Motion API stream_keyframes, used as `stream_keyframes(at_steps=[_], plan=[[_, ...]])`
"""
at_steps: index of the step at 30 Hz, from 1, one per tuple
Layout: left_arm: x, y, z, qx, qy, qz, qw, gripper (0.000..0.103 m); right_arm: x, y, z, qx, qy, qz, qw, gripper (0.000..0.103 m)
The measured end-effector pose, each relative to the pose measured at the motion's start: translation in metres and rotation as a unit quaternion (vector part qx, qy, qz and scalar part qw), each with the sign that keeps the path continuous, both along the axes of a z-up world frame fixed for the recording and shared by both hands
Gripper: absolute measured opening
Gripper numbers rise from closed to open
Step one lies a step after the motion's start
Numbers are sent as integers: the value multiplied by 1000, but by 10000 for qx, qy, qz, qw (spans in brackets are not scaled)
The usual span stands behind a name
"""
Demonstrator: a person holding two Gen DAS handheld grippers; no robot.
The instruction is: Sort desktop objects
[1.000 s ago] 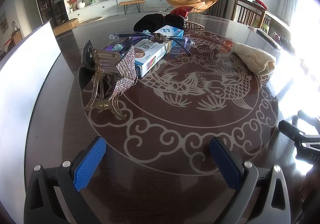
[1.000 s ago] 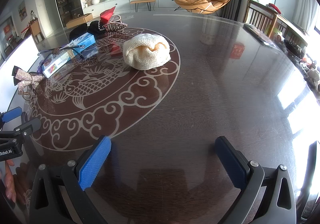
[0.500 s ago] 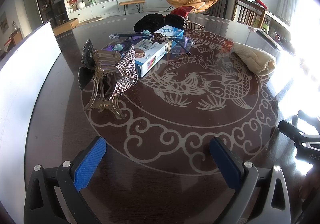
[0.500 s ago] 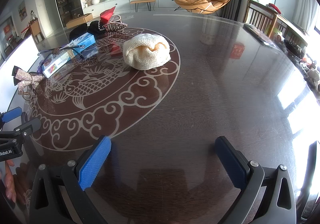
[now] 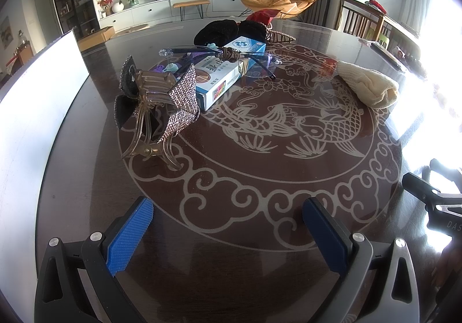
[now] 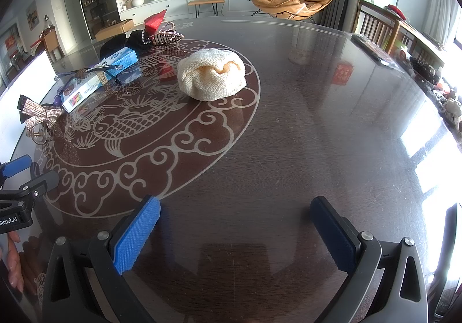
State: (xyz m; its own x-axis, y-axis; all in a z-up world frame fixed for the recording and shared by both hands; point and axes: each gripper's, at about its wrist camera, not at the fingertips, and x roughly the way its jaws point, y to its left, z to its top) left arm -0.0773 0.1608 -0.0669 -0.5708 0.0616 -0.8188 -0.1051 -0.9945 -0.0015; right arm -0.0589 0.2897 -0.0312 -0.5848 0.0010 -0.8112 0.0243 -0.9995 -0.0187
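A sparkly bow hair claw [image 5: 157, 105] [image 6: 36, 116] lies on the dark round table [image 5: 260, 236], ahead-left of my open left gripper [image 5: 228, 232]. Behind it a blue and white box [image 5: 228, 74] [image 6: 98, 79] carries a pair of glasses [image 5: 219, 54]. A cream knitted hat [image 5: 368, 86] [image 6: 212, 77] rests to the right, well ahead of my open right gripper [image 6: 235, 232]. Further back sit black fabric [image 5: 228, 29], a red item [image 6: 155, 23] and a beaded clip [image 6: 167, 37]. Both grippers hold nothing.
A white board [image 5: 37, 109] stands along the table's left edge. The right gripper's body [image 5: 433, 201] shows at the right of the left wrist view, the left gripper's [image 6: 20, 196] with a hand at the left of the right wrist view. Chairs stand beyond the table.
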Motion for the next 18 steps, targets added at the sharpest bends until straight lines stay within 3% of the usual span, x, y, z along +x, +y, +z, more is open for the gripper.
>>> stream_keyframes(at_steps=[9, 14, 18], plan=[[0, 1, 0, -18, -24, -25, 10000, 103, 0, 0, 0, 0, 0, 0, 10000, 103], [16, -1, 0, -11, -63, -495, 9988, 103, 0, 0, 0, 0, 1, 0, 10000, 103], [30, -4, 0, -30, -115, -561, 9984, 103, 0, 0, 0, -1, 0, 0, 10000, 103]])
